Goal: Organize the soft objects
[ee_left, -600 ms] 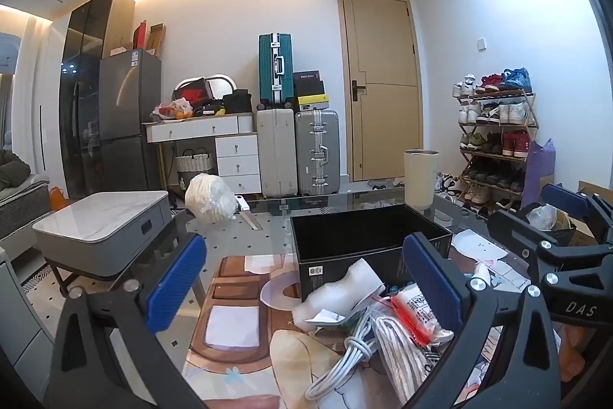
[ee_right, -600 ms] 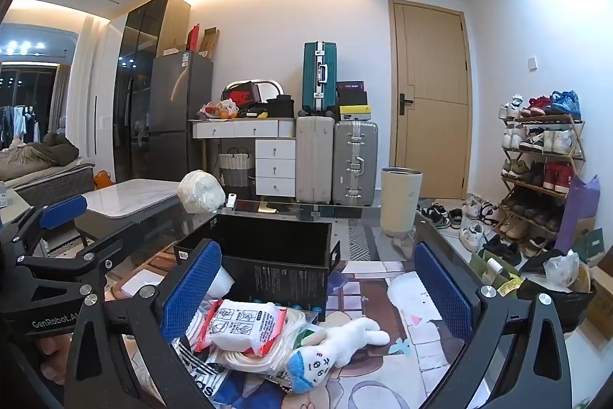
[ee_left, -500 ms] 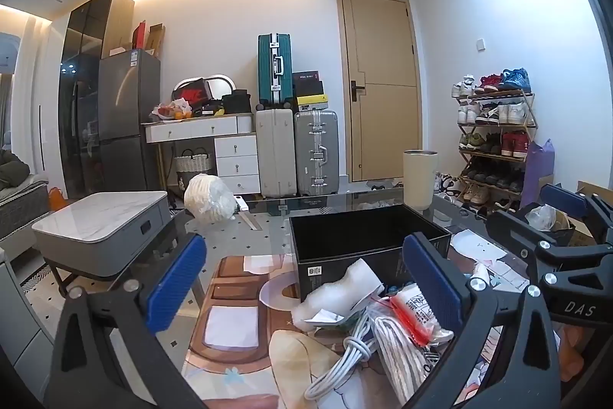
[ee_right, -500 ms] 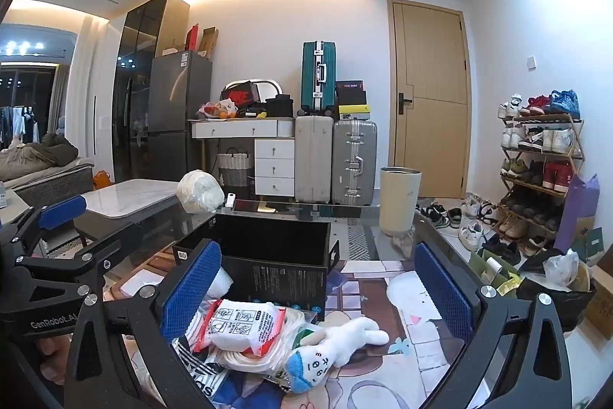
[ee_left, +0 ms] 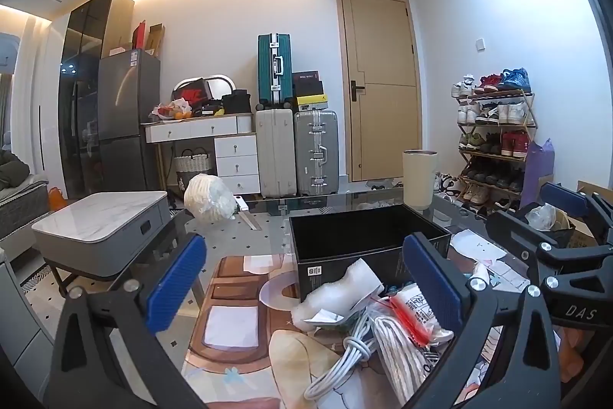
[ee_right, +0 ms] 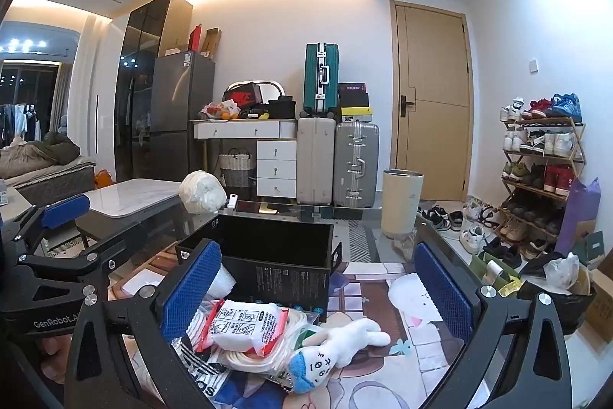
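An empty black box (ee_left: 364, 236) (ee_right: 268, 252) stands open on the glass table. In front of it lies a pile of soft things: a white foam piece (ee_left: 341, 294), a red-and-white packet (ee_right: 245, 328) (ee_left: 413, 309), a coiled white cord (ee_left: 360, 351) and a white plush toy with a blue end (ee_right: 333, 344). My left gripper (ee_left: 306, 286) hovers open above and short of the pile. My right gripper (ee_right: 318, 286) is open too, held over the packet and plush. Each gripper shows at the edge of the other's view, empty.
A cream cylinder (ee_right: 400, 202) stands at the table's far right. A white bundle (ee_left: 208, 196) lies at the far left edge. Beyond are a low marble table (ee_left: 99, 225), suitcases (ee_left: 297, 152), a shoe rack (ee_right: 540, 171) and a bin bag (ee_right: 551, 290).
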A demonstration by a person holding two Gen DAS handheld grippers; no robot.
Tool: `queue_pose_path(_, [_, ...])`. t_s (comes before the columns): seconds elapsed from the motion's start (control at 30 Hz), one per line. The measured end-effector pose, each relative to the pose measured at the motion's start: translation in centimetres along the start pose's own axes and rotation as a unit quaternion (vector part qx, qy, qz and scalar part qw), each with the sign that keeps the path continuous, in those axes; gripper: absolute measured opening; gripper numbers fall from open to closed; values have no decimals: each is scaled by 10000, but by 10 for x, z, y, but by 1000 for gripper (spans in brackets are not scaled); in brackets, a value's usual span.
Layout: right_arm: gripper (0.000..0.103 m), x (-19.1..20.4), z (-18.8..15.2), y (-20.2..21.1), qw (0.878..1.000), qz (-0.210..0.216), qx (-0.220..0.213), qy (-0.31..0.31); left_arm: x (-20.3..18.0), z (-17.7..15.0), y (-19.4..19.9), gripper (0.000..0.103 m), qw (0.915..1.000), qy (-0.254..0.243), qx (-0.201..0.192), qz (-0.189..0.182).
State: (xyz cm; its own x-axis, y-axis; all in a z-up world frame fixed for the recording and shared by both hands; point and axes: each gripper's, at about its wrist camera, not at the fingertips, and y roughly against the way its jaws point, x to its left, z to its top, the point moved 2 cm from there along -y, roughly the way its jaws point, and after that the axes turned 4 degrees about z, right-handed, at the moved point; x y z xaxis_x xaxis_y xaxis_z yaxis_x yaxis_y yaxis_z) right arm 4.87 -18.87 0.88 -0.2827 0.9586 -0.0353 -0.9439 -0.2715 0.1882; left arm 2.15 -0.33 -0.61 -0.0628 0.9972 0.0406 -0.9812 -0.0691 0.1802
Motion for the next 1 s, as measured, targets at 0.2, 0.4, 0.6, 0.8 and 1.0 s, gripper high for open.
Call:
queue_pose_path(0.2, [103,3,3,1,10000,32,0,19,0,1,0,103,10000,11,16,-38])
queue_pose_path(0.4, [102,8,3,0,10000,54,-26,38,2,3,2,103,10000,27,23,-48])
queue_pose_path(0.6, [102,8,4,4,9999,82,-36,56,2,3,2,103,10000,30,25,-47])
queue_pose_path(0.8, [102,9,3,4,9999,75,-52,64,2,3,2,103,10000,31,23,-42])
queue_pose_path(1.0, [103,9,4,4,9999,84,-45,68,2,3,2,103,10000,34,28,-40])
